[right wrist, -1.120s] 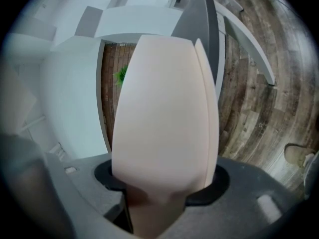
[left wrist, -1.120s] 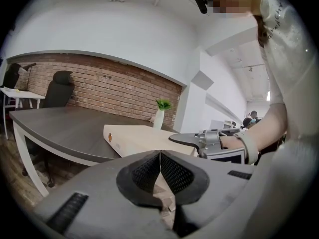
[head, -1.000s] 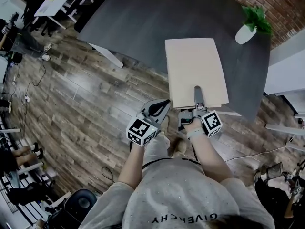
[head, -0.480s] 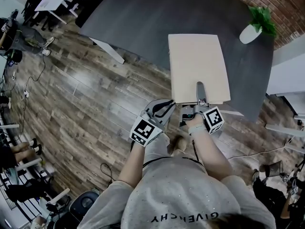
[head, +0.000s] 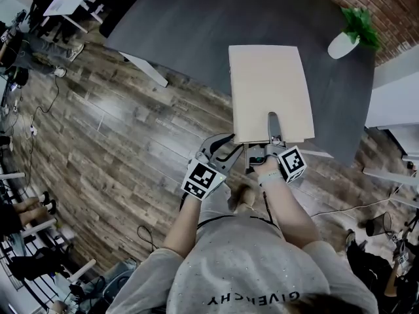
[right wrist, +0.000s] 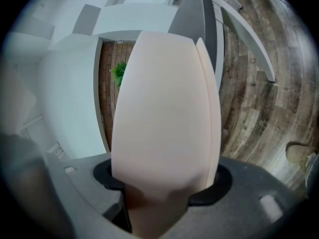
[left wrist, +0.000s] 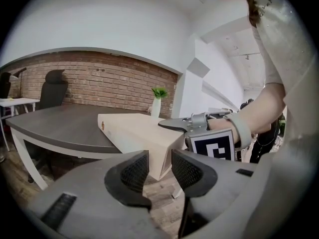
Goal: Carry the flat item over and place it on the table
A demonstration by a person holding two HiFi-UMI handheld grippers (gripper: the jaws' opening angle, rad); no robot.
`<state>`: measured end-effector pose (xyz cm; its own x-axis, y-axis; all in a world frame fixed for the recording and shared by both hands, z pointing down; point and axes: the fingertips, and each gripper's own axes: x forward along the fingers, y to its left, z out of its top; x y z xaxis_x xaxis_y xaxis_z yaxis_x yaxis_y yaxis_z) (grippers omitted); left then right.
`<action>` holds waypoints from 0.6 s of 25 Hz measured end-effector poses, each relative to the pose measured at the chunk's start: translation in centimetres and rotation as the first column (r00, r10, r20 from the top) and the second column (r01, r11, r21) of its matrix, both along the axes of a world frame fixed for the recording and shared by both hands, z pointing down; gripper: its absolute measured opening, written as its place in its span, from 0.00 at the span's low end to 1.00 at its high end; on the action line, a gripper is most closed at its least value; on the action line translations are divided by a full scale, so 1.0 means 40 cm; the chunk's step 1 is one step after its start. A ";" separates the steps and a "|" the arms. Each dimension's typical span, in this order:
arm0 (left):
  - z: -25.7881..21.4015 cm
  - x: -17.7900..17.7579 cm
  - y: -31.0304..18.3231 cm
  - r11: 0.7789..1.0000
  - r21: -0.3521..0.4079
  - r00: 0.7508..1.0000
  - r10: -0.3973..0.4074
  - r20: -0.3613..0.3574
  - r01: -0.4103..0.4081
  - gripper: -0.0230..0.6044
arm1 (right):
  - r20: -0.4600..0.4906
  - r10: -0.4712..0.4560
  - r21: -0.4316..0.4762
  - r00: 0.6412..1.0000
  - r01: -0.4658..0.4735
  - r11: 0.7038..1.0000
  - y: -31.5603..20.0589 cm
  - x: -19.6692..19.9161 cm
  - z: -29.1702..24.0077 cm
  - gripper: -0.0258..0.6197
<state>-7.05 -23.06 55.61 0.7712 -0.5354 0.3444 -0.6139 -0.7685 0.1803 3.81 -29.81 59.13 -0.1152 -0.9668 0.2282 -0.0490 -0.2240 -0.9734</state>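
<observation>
A flat beige box (head: 268,87) lies across the near edge of the dark grey table (head: 196,25), its near end jutting out over the floor. My right gripper (head: 272,131) is shut on the middle of that near end; the box (right wrist: 164,108) fills the gap between its jaws, which have just been opening a little. My left gripper (head: 222,150) hangs just left of the box's near left corner. Its jaws have just been opening and stand open (left wrist: 159,169). The box's corner (left wrist: 149,138) shows beyond the pads, untouched. The right gripper (left wrist: 199,127) shows there too.
A white vase with a green plant (head: 346,39) stands on the table's far right. A white table leg (head: 147,70) slants down at the left. A white counter (head: 393,103) lies to the right. An office chair (left wrist: 52,86) stands behind the table.
My left gripper has gone from shut to open and shifted slightly right toward the box's corner. The box and right gripper have hardly moved.
</observation>
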 end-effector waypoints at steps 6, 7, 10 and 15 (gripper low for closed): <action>0.016 0.030 -0.001 1.000 -0.013 1.000 0.008 0.022 -0.008 0.26 | 0.032 -0.010 0.015 0.999 0.010 1.000 -0.001 0.016 0.017 0.53; 0.019 0.032 -0.003 1.000 -0.016 1.000 0.007 0.023 -0.006 0.26 | 0.031 -0.012 0.014 0.999 0.012 1.000 -0.003 0.017 0.020 0.53; 0.025 0.031 -0.012 1.000 -0.021 1.000 0.003 0.031 -0.002 0.26 | 0.010 -0.021 0.002 1.000 0.021 1.000 -0.009 0.017 0.022 0.54; 0.026 0.025 -0.015 0.999 -0.038 1.000 -0.021 0.008 0.021 0.26 | 0.015 -0.077 0.011 0.997 0.077 0.997 -0.009 -0.002 0.025 0.55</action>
